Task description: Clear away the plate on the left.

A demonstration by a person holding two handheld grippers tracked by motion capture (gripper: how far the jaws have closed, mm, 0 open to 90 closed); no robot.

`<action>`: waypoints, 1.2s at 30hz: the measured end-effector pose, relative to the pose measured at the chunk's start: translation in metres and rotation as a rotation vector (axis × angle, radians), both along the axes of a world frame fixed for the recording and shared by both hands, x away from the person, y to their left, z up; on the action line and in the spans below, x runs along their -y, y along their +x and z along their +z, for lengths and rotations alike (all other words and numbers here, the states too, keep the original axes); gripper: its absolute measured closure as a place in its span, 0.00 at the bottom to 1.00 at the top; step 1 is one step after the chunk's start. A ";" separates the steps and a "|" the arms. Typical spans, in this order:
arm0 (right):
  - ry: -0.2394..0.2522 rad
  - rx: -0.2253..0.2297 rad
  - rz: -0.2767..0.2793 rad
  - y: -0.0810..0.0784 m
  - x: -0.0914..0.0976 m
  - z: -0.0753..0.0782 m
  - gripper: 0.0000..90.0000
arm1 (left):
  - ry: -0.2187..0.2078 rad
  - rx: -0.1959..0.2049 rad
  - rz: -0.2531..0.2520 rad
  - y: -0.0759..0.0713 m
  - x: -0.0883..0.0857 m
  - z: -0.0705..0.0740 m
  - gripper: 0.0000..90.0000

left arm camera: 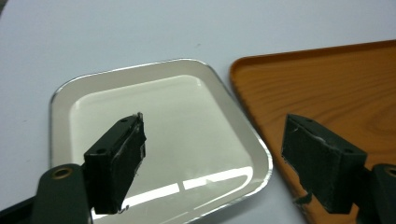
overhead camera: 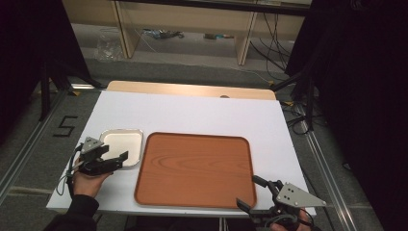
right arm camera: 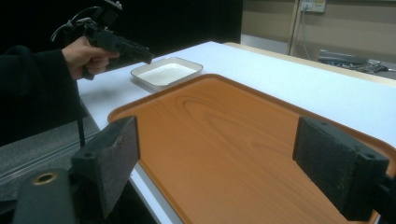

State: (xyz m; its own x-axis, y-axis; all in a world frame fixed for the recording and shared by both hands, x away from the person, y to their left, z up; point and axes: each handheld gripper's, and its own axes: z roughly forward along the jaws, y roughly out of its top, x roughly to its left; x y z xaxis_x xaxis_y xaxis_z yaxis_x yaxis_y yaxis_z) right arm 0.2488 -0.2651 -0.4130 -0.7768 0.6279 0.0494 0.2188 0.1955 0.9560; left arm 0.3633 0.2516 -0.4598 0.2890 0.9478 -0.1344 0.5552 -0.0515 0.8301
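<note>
The left gripper (overhead camera: pixel 115 161) is hovering with its jaws spread wide and holding nothing, over the near right corner of a small metal tray (overhead camera: pixel 121 136) that is lying near the desk's (overhead camera: pixel 192 113) left edge. Just beside this tray, a big wooden tray (overhead camera: pixel 195 168) is lying in the middle of the desk. The right gripper (overhead camera: pixel 250 192) is waiting at the wooden tray's near right corner, jaws also apart and empty.
</note>
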 end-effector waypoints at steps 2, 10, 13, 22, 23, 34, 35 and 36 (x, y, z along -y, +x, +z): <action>0.009 -0.021 0.002 -0.001 -0.001 0.000 0.18 | 0.003 -0.006 0.024 0.004 -0.005 -0.002 0.24; 0.007 -0.017 0.005 -0.001 0.000 0.000 0.18 | -0.015 -0.040 0.109 0.014 -0.028 -0.006 0.25; 0.002 -0.014 0.000 -0.001 0.000 0.000 0.18 | -0.022 -0.045 0.139 0.018 -0.035 -0.007 0.26; -0.001 0.000 0.000 0.000 0.000 0.000 0.18 | -0.016 -0.091 0.147 0.027 -0.046 -0.013 0.30; 0.001 -0.006 0.002 0.000 0.000 0.000 0.18 | -0.012 -0.093 0.148 0.028 -0.047 -0.014 0.30; -0.008 -0.004 0.005 0.000 0.000 0.000 0.18 | -0.079 -0.174 0.221 0.040 -0.070 -0.022 0.49; -0.011 -0.005 0.001 0.000 0.000 0.000 0.18 | -0.058 -0.196 0.209 0.041 -0.073 -0.023 0.52; -0.009 0.003 -0.002 0.000 0.000 0.000 0.18 | -0.065 -0.198 0.225 0.043 -0.072 -0.025 0.54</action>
